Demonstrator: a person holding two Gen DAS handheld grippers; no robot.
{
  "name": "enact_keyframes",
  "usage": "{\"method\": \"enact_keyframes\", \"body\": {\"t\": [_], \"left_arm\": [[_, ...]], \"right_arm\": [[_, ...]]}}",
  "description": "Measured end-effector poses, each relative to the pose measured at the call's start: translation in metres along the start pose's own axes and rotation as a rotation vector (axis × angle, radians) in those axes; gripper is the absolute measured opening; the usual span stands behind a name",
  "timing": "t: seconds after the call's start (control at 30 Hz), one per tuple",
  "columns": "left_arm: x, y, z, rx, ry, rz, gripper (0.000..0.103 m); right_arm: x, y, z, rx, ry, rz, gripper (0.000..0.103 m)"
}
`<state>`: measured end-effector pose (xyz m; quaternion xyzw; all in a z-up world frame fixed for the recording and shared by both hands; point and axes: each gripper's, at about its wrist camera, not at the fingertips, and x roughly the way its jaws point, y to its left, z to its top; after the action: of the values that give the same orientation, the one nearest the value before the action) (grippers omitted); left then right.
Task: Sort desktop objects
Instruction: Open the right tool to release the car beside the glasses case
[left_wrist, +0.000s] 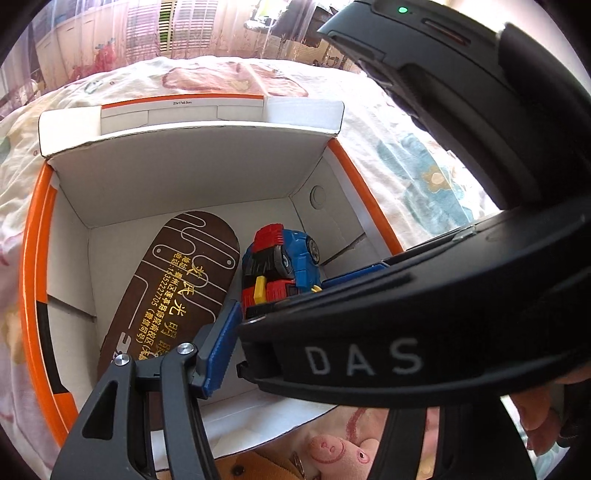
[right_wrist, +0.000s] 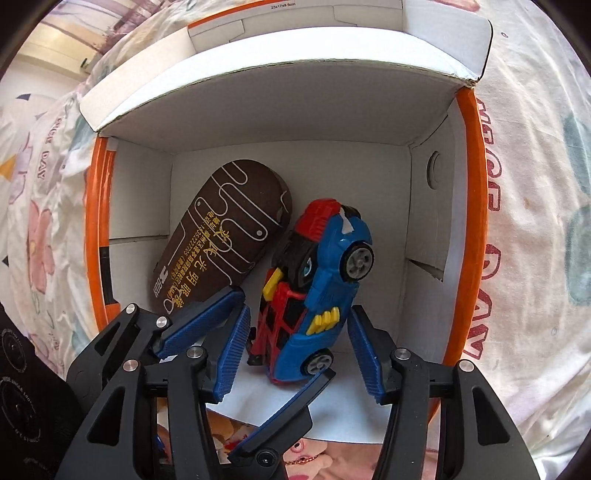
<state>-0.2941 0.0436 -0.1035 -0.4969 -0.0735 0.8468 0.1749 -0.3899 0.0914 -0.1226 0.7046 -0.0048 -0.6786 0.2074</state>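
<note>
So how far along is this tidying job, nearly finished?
Partly done, as far as these views show. The brown case already lies in the box, and the toy car sits beside it. In hand: the right gripper is open around the car, so it looks just released. The left gripper is open, holding nothing. Left over: a pink plush lies outside the box.

White letters "DAS" are showing on the black gripper housing (left_wrist: 369, 360) at lower right of the left wrist view. A small label reading "23x17x9.5cm" is sitting on the box flap (right_wrist: 295, 11) at top. Gold Chinese characters and a partly legible phone number are running along the brown glasses case (left_wrist: 177, 295).
</note>
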Motion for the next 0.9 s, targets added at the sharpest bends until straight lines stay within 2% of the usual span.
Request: {"method": "enact_keyframes", "body": {"t": [0.07,0.2,0.27,0.33,0.63,0.7,0.8,0.9], "left_arm": [[-0.008,-0.001,-0.001,0.003,-0.016,-0.007,0.059],[-0.027,-0.005,-0.002,0.011,-0.049,-0.008,0.071],[-0.038,-0.008,-0.003,0.017,-0.068,-0.009,0.074],[-0.050,-0.013,-0.003,0.026,-0.089,-0.008,0.083],[-0.109,-0.034,-0.020,0.136,-0.173,0.001,0.086],[-0.118,-0.037,-0.026,0.158,-0.184,0.004,0.086],[-0.126,-0.039,-0.040,0.182,-0.189,0.006,0.088],[-0.129,-0.043,-0.062,0.197,-0.196,0.017,0.103]], "right_arm": [[-0.004,-0.001,-0.003,0.001,-0.021,0.017,0.055],[-0.017,0.000,-0.015,0.003,-0.070,0.052,0.065],[-0.027,0.002,-0.024,0.002,-0.100,0.065,0.065],[-0.037,0.004,-0.033,0.001,-0.130,0.079,0.065],[-0.085,0.019,-0.071,-0.003,-0.263,0.148,0.065],[-0.093,0.024,-0.084,-0.014,-0.283,0.152,0.071],[-0.100,0.029,-0.106,-0.034,-0.304,0.158,0.071],[-0.101,0.026,-0.127,-0.041,-0.312,0.161,0.071]]}}
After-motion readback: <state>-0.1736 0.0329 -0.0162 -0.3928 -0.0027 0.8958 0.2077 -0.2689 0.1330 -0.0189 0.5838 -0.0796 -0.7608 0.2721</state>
